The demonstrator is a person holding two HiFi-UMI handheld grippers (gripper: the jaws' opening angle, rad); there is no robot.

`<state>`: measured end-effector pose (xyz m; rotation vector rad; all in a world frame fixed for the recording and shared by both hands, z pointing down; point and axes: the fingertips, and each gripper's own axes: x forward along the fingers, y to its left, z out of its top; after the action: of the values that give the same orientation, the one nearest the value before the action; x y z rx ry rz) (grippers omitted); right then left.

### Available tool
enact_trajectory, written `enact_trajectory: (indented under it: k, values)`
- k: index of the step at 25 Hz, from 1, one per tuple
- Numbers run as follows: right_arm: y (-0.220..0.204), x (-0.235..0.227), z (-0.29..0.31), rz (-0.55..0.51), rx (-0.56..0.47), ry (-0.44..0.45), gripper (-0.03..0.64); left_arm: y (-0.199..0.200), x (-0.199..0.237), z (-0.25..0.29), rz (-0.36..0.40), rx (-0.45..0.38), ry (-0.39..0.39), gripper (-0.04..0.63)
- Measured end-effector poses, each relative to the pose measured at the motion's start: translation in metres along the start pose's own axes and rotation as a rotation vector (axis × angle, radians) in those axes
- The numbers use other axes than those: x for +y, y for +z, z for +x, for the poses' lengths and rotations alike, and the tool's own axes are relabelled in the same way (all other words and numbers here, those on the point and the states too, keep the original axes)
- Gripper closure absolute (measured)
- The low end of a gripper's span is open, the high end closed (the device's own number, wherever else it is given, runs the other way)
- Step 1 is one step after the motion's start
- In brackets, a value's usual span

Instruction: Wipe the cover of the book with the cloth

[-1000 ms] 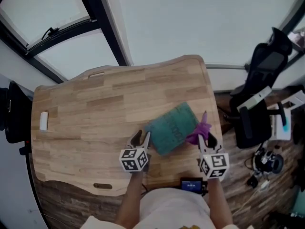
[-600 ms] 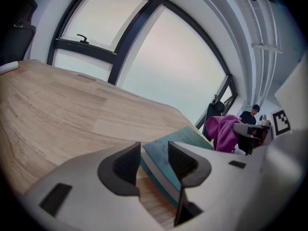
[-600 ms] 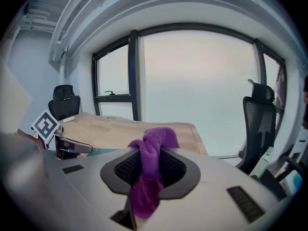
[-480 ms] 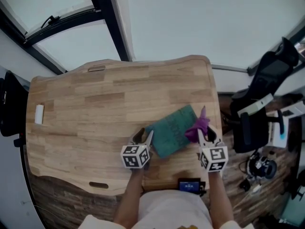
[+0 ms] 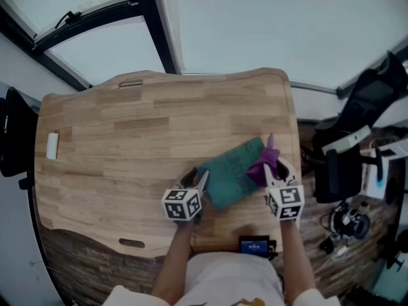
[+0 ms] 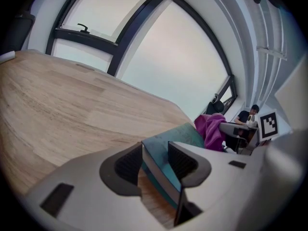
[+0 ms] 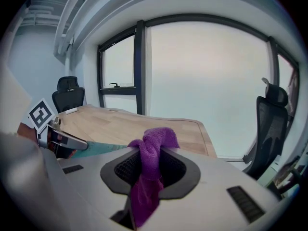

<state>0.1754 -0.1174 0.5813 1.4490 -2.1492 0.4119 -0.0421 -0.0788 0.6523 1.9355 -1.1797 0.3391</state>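
The left claw (image 6: pixel 155 161), jaws just opened, straddles a corner of the stiff-looking book (image 5: pixel 233 173), seemingly unpressed, while the right claw (image 7: pixel 150 168) pinches the limp cloth (image 5: pixel 263 167).

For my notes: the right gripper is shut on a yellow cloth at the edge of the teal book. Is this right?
No: the cloth in the right gripper is purple, not yellow, as the right gripper view shows. It is indeed at the teal book's edge.
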Motion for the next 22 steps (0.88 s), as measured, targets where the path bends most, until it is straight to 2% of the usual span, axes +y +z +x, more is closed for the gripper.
enact_trajectory:
  k: [8,15,22]
  values:
    - [-0.003,-0.003,0.02,-0.045,0.019,0.032,0.54,-0.001,0.0,0.002,-0.046,0.018,-0.011,0.437]
    - [-0.001,-0.002,0.042,-0.045,0.035,0.048,0.54,0.003,0.001,0.004,-0.043,0.04,-0.037,0.439]
    - [0.003,0.003,0.06,-0.112,0.072,0.072,0.54,0.001,0.001,0.005,-0.066,0.061,-0.054,0.439]
